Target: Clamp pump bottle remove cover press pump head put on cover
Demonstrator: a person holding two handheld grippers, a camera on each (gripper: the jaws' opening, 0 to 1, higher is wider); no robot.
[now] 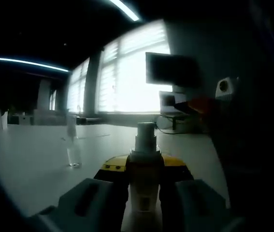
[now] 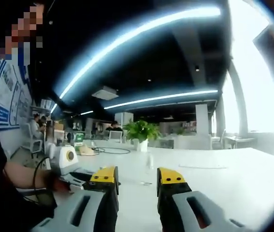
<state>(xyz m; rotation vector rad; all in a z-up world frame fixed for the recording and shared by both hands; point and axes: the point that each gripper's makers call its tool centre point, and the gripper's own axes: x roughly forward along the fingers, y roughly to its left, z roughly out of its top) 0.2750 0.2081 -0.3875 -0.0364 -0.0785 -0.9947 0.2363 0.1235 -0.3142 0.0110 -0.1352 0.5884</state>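
While pump bottle sits clamped, clear cover stands left.

Pump bottle: upright at 6 o'clock in left gripper view, pump head bare. Cover: clear, upright on table at 9 o'clock, well apart.
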